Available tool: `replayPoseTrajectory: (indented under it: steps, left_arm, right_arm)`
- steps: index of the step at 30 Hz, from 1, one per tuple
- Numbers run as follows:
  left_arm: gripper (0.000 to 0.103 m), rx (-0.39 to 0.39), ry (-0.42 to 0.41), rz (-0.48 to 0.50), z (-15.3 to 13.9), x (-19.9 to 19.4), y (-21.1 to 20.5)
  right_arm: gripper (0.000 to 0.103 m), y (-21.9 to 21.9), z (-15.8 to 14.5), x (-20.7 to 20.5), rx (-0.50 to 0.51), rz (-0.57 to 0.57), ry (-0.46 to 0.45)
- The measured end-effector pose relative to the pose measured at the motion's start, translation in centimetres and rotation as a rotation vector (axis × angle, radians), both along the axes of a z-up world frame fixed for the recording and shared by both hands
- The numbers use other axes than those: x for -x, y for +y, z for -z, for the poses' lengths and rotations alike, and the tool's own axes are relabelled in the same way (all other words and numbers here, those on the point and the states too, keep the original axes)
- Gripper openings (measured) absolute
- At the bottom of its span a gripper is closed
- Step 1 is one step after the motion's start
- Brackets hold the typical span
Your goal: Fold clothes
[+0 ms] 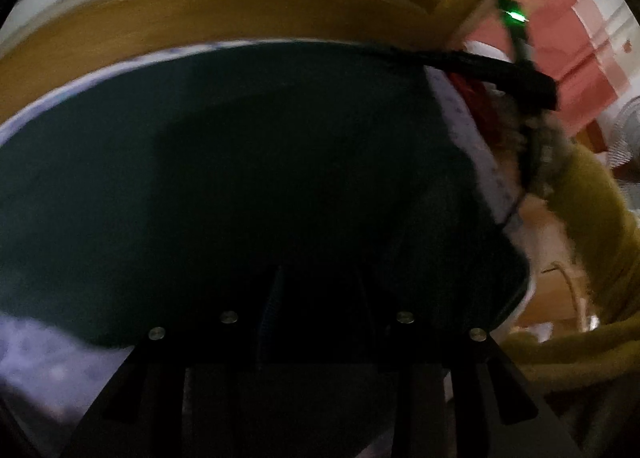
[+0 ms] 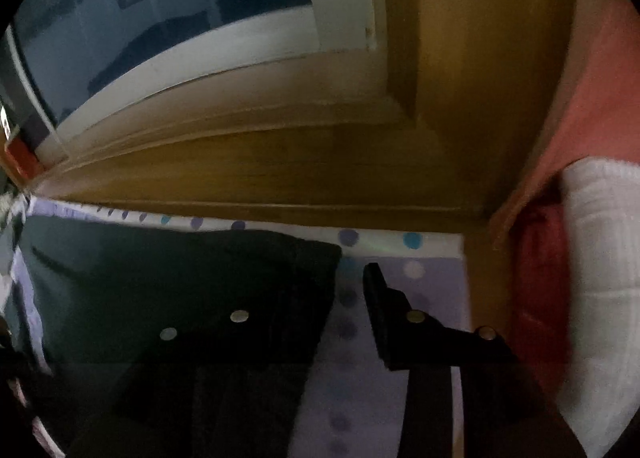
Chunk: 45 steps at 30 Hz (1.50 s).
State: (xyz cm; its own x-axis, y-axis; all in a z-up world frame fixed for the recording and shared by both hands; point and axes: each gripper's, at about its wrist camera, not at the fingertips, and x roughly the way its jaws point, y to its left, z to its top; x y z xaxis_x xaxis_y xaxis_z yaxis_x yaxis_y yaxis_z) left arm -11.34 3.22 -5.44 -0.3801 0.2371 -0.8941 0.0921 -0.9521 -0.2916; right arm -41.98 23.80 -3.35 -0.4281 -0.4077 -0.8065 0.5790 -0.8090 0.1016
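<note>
One dark green, near-black garment (image 1: 248,178) of soft cloth lies spread flat on a pale lilac sheet printed with purple and blue dots (image 2: 392,398); it covers most of the sheet in the left wrist view, and in the right wrist view its squared corner (image 2: 312,258) ends short of the sheet's far edge, leaving dotted fabric bare beside it. Left gripper (image 1: 316,298), black, two-fingered, with round silver rivets: it sits low over the garment's near part, but fingers and cloth are equally dark, so whether the jaws are apart or closed on the cloth cannot be told. Right gripper (image 2: 320,298), same make: jaws stand apart, one black finger (image 2: 380,306) clear over bare dotted sheet beside the garment's corner, the other lost against the dark cloth; no fabric shows pinched between them. In the left wrist view the right gripper appears at the garment's far right edge as a blurred dark bar with a green light (image 1: 516,14), carried by a hand in a mustard-yellow knitted sleeve (image 1: 592,226). Beyond the garment's far edge runs a honey-brown wooden bed frame (image 2: 280,178), then a white window frame (image 2: 248,42). Right of the sheet: a salmon-pink wall (image 2: 600,78), a red cloth (image 2: 540,298) and a white ribbed textile (image 2: 600,238).
</note>
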Motion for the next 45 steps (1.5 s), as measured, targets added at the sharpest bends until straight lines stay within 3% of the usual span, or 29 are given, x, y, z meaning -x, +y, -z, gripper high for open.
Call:
replayPoseTrajectory:
  steps: [5,10,12,15,18,21,25,28,34,36,45]
  left_arm:
    - [0.036,0.029,0.015,-0.127,-0.3,-3.5,-7.1]
    - [0.036,0.015,0.066,-0.166,0.4,-5.7,-14.4]
    - [0.036,0.026,0.079,-0.15,1.0,-5.6,-16.3]
    - [0.036,-0.017,0.094,-0.089,2.5,-4.6,-17.9]
    - [0.036,-0.047,0.082,-0.031,4.0,-4.5,-18.9]
    - [0.038,-0.047,0.101,0.001,4.6,-5.1,-18.6]
    - [0.039,-0.04,0.143,0.022,4.7,-5.7,-17.8]
    - [0.039,-0.039,0.152,0.003,4.9,-6.0,-17.6]
    - [0.039,0.014,0.151,-0.058,4.9,-6.1,-16.7]
    - [0.039,0.044,0.139,-0.087,4.9,-5.9,-16.2]
    - [0.042,0.104,0.112,-0.327,5.1,-5.8,-13.7]
  right_arm:
    - [0.037,-1.7,-3.3,-3.6,-0.094,-0.028,0.062]
    - [0.037,-5.9,-6.2,-9.4,-0.033,-0.072,0.013]
    - [0.037,-10.3,-5.7,-11.9,0.009,-0.11,-0.057]
    - [0.037,-17.1,-4.5,-14.7,0.064,-0.154,-0.143]
    - [0.037,-25.3,-1.8,-16.6,0.093,-0.201,-0.218]
    - [0.037,-30.6,0.7,-17.3,0.033,-0.211,-0.2]
    - [0.036,-33.9,4.1,-17.6,-0.072,-0.251,-0.184]
    - [0.035,-36.3,4.7,-16.7,-0.144,-0.27,-0.071]
    - [0.035,-39.6,5.1,-13.3,-0.139,-0.267,0.005]
    - [0.035,-39.4,4.8,-12.5,-0.114,-0.327,-0.017]
    - [0.037,-39.2,1.3,-15.4,-0.062,-0.858,-0.045]
